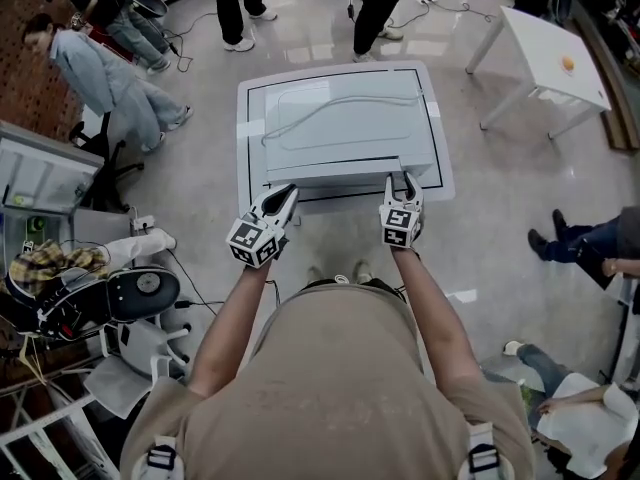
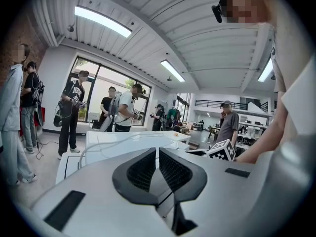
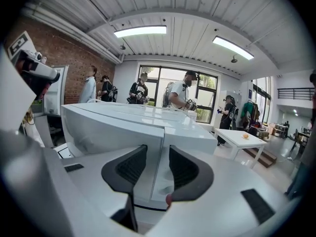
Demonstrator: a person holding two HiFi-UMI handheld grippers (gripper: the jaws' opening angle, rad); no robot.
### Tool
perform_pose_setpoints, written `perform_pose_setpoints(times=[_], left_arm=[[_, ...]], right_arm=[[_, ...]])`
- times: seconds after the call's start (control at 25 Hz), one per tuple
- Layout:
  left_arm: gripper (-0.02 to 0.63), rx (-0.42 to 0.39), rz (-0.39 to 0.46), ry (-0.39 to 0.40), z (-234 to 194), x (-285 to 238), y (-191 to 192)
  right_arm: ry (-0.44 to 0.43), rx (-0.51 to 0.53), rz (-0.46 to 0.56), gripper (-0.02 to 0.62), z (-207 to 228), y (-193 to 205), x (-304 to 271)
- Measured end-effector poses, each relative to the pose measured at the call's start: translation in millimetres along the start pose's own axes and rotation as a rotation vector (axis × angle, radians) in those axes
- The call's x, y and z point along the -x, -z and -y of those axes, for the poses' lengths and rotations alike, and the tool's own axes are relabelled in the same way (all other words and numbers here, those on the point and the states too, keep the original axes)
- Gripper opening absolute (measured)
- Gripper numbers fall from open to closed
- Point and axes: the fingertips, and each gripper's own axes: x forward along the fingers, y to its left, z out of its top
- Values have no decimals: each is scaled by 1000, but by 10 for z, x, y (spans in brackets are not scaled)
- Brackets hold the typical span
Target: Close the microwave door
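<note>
The white microwave (image 1: 340, 123) sits on a low white table (image 1: 247, 173) with a black border line, and a pale cable (image 1: 330, 108) lies looped across its top. Both grippers are at its near front edge. The left gripper (image 1: 288, 194) has its fingers drawn almost together with nothing between them. The right gripper (image 3: 158, 152) has its fingers apart and empty, and the vertical seam on the microwave's front lines up with the gap. The only markings are the black-and-white square markers on the left cube (image 1: 255, 240) and right cube (image 1: 400, 225).
</note>
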Motion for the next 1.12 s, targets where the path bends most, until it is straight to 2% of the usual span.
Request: perform_pose_setpoints(times=[0.16, 0.28, 0.52, 0.68, 0.92, 1.12], left_arm=[[8, 1, 7, -4, -38, 12, -26], [8, 2, 11, -7, -55, 42, -31], [8, 6, 12, -17, -99, 52, -23], [8, 7, 16, -13, -70, 42, -19], [8, 12, 21, -1, -19, 30, -25], [8, 13, 28, 8, 35, 67, -33]], right_arm=[[52, -78, -18, 149, 46, -43, -77], [51, -83, -12, 149, 46, -18, -46], [-3, -31, -22, 149, 8, -15, -46], [-46, -14, 6, 149, -79, -99, 71], [-128, -39, 60, 149, -179, -428, 311], [-159, -33, 145, 149, -122, -785, 589]])
